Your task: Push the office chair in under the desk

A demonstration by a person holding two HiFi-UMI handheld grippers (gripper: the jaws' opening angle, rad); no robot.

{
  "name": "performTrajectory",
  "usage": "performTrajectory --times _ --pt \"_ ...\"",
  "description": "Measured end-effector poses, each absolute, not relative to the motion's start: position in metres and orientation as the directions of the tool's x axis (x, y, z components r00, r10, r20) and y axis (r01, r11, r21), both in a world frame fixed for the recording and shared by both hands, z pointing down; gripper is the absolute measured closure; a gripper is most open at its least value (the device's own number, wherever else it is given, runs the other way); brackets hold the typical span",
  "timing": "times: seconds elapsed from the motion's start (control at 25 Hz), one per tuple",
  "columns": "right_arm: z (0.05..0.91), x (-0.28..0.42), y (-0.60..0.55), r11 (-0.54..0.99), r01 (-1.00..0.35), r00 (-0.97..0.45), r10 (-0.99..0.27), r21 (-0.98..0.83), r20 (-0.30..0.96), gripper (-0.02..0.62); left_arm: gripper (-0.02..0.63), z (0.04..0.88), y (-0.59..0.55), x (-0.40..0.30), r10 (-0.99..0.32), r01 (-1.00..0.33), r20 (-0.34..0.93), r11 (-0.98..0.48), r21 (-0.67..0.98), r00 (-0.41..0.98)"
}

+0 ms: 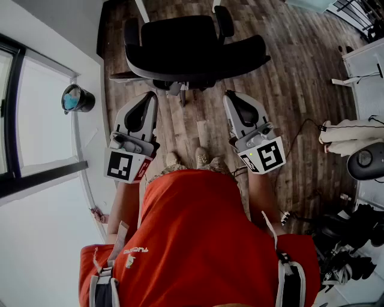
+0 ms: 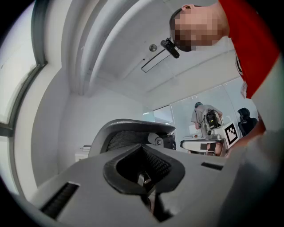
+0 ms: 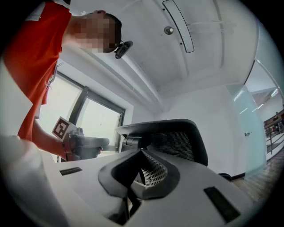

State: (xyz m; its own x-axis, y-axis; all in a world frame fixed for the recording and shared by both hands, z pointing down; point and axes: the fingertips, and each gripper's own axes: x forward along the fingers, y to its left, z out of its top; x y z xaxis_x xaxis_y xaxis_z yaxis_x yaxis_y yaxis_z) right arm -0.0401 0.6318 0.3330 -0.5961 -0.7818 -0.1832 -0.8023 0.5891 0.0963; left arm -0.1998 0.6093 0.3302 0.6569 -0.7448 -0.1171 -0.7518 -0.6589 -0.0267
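Observation:
The black office chair (image 1: 192, 51) stands on the wood floor just ahead of me, its mesh backrest (image 2: 128, 133) turned toward me. My left gripper (image 1: 151, 97) points at the backrest's left side and my right gripper (image 1: 231, 97) at its right side. Both are shut with nothing between the jaws, and their tips stop a little short of the backrest. In the right gripper view the backrest (image 3: 177, 137) rises just beyond the shut right gripper (image 3: 142, 154). The left gripper (image 2: 143, 150) shows the same in its own view. White legs (image 1: 142, 9), perhaps the desk's, show past the chair.
A window wall runs along my left with a small dark bin (image 1: 77, 99) beside it. A white desk (image 1: 366, 66) with cables, a grey round device (image 1: 366, 160) and black bags (image 1: 351, 240) crowd the right. Another person (image 2: 206, 117) stands behind glass.

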Motion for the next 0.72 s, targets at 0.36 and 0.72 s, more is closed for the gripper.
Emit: performTrajectory --times 0.36,0.72 --pt "0.342 -0.032 0.627 0.61 -0.782 -0.623 -0.767 0.126 -0.153 0.569 0.598 0.341 0.605 -0.2 -0.764 -0.768 -0.08 -0.638 -0.059 0.64" --pt "0.35 0.003 0.607 0.61 -0.753 -0.64 -0.766 0.248 -0.058 0.568 0.597 0.354 0.584 -0.218 -0.825 -0.802 0.013 -0.552 -0.228 0.564"
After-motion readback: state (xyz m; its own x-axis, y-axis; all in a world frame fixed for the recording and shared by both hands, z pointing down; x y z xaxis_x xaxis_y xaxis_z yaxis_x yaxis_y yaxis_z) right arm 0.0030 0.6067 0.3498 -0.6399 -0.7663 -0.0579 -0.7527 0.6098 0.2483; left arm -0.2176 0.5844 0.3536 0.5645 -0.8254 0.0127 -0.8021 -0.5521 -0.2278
